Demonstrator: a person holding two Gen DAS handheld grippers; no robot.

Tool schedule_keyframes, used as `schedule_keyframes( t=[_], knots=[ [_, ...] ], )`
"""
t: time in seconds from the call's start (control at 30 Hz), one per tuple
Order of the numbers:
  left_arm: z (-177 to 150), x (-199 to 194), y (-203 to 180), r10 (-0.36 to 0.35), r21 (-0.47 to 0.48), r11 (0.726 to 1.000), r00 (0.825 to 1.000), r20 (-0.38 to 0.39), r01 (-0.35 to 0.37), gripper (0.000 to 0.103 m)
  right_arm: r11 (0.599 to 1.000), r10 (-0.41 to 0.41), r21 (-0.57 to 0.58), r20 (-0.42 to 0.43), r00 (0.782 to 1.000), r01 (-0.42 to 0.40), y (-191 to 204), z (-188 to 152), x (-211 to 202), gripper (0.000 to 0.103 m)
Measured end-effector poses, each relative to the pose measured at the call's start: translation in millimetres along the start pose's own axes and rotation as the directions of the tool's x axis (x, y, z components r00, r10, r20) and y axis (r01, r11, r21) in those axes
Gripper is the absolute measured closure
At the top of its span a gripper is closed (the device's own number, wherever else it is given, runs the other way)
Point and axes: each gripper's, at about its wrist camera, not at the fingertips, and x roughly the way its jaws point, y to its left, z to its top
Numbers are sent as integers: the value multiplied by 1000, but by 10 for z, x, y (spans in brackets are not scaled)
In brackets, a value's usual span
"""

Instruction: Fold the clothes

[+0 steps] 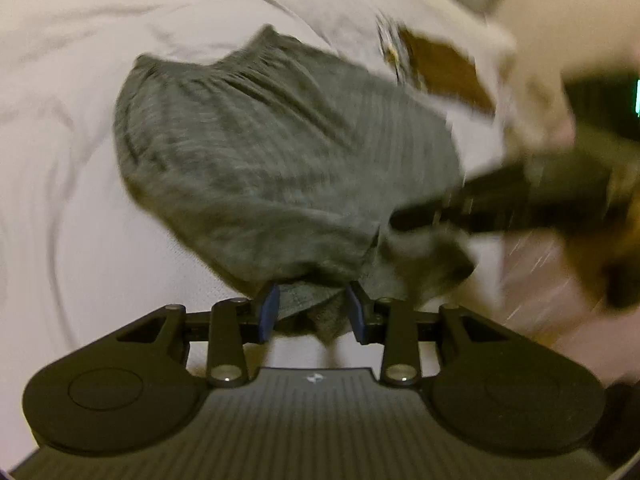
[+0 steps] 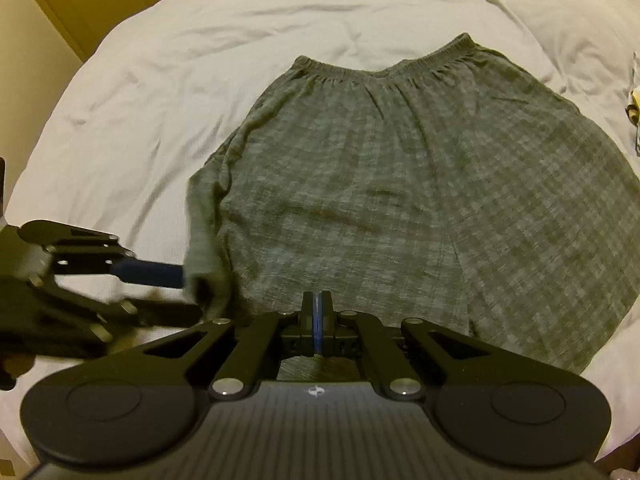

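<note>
While shorts (image 2: 400, 200) lie flat, both grippers hold the hem.

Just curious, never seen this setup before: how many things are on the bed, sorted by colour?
Grey-green: 1, the checked shorts
White with a brown print: 1, a garment beside the shorts
Black: 2, the left hand-held gripper and the right hand-held gripper
Total: 4
</note>
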Motion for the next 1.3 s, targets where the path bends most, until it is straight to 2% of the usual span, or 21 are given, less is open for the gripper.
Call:
schedule_keyframes(
  t=[0.07, 0.13, 0.23, 0.3, 0.4, 0.6, 0.67, 0.7, 0.83, 0.87, 0.93, 0.97, 1.03, 1.1, 1.17, 1.3],
  knots=[
    [-13, 75, -116, 49, 62, 997, 999, -19, -48, 73, 1000, 9, -12, -3, 1000, -9, 0, 13, -12, 103],
    [-35, 80, -154, 102, 73, 992, 995, -8, -101, 78, 1000, 17, -26, -6, 1000, -17, 1, 26, -20, 103],
    [-54, -40, -98, 156, -37, 987, 986, 56, -155, 78, 999, 22, -49, -9, 1000, -22, 11, 35, -18, 103],
    [-62, -111, -43, 193, -130, 975, 978, 83, -181, 82, 998, 25, -57, -12, 1000, -26, 12, 31, -12, 103],
    [-110, -154, 28, 246, -246, 944, 966, 79, -220, 93, 997, 31, -69, -16, 999, -32, 28, 27, 5, 103],
    [-186, -170, 97, 251, -405, 893, 964, 86, -196, 94, 992, 50, -112, -23, 999, -52, 89, 35, 19, 102],
    [-186, -163, 94, 254, -442, 877, 963, 93, -189, 82, 991, 52, -122, -24, 998, -55, 92, 41, 23, 101],
    [-183, -145, 99, 256, -464, 866, 962, 93, -186, 80, 991, 52, -124, -24, 998, -55, 88, 43, 23, 101],
    [-183, -79, 121, 268, -542, 822, 958, 96, -176, 81, 990, 48, -129, -28, 998, -51, 50, 42, 19, 100],
    [-182, -64, 124, 270, -553, 815, 958, 97, -174, 86, 990, 47, -131, -29, 999, -50, 40, 41, 18, 100],
    [-193, -63, 122, 285, -566, 802, 955, 78, -193, 102, 990, 43, -135, -29, 999, -46, 21, 38, 12, 100],
    [-216, -94, 116, 312, -573, 789, 948, 64, -221, 102, 990, 38, -137, -27, 999, -41, 4, 32, 4, 100],
    [-294, -251, 99, 385, -599, 746, 922, 32, -291, 103, 990, 26, -141, -23, 999, -29, -33, 18, -14, 99],
    [-377, -445, 98, 435, -627, 705, 900, 12, -332, 102, 989, 12, -145, -21, 1000, -15, -92, -16, -33, 98],
    [-426, -501, 125, 428, -638, 692, 904, -16, -339, 102, 989, -3, -148, -23, 1000, -1, -162, -60, -44, 97],
    [-478, -354, 199, 394, -644, 687, 917, -58, -336, 102, 991, -27, -133, -38, 999, 21, -312, -184, -56, 95]
  ],
)
